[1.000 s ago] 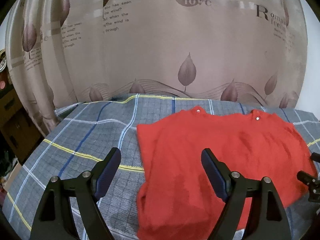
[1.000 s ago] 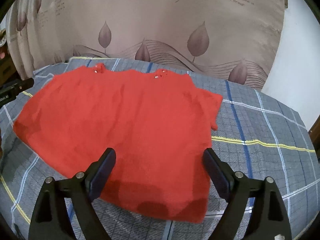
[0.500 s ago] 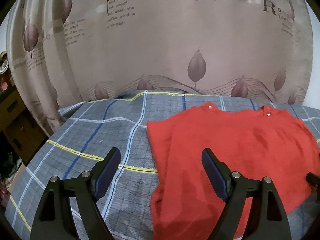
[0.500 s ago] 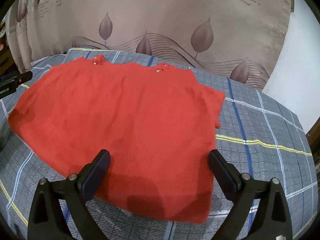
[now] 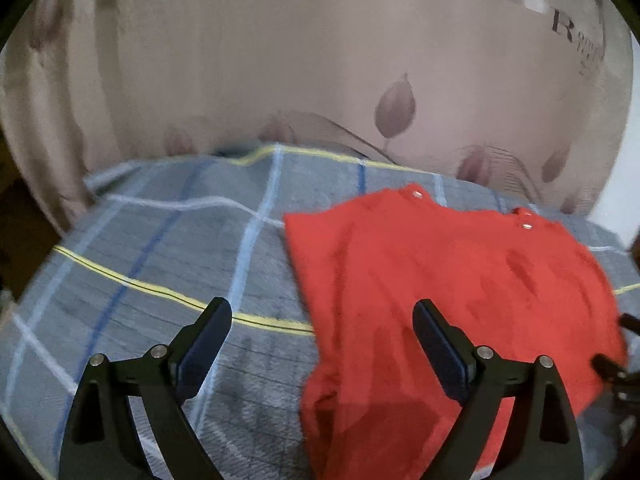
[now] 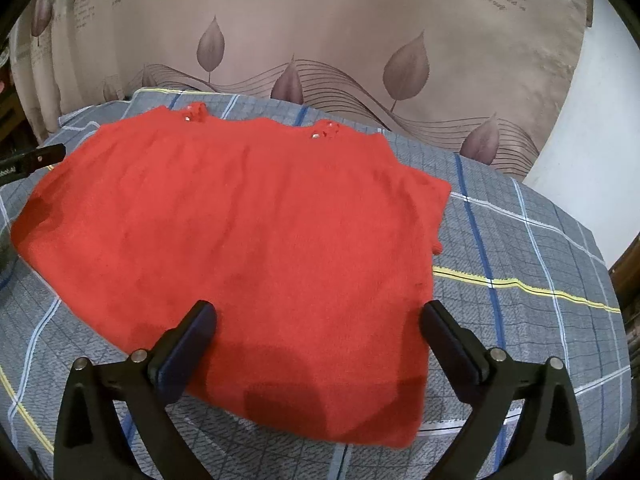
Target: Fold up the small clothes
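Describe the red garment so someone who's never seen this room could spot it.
Find the leaf-print curtain, then the grey plaid cloth below it. The red top lies flat there, the only garment, with silver snaps at its far edge.

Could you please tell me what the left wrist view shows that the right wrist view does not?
Only the left wrist view shows the open left gripper and the garment's left edge against bare plaid cloth. Only the right wrist view shows the open right gripper, the short sleeve and a white wall. Both show the red garment, its snaps and the leaf-print curtain.
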Available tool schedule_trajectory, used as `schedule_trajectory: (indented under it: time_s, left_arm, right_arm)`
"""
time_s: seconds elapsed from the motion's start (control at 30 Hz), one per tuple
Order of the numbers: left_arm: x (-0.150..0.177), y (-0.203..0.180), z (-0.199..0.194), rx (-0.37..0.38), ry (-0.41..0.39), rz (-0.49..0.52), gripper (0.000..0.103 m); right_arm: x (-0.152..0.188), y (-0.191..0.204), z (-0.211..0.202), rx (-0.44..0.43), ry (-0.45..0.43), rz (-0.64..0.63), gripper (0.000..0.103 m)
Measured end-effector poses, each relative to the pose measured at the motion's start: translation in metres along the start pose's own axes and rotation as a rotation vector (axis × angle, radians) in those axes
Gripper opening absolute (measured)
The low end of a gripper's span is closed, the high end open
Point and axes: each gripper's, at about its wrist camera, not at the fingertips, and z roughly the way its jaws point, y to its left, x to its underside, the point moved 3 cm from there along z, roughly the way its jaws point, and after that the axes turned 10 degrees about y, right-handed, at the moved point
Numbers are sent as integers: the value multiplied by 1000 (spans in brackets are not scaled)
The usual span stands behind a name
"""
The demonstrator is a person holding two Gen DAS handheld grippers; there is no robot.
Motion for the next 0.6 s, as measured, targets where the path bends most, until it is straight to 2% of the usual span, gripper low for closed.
schedule_trajectory:
  time_s: [0.17,0.27,0.47,0.6]
  left_arm:
    - [2,30,22,297,126,-112,91]
    - [0,45,27,447,133,-182,91]
    - [-12,46,37,600,179,-174,91]
    - [-22,32,46,627,229,-97,91]
  right_arm:
    - [0,-1,0,-3,4,-1,102]
    - [0,-1,1,-3,7,-3,102]
    - [0,1,1,2,15,-8,102]
    - [0,1,1,6,17,-9,102]
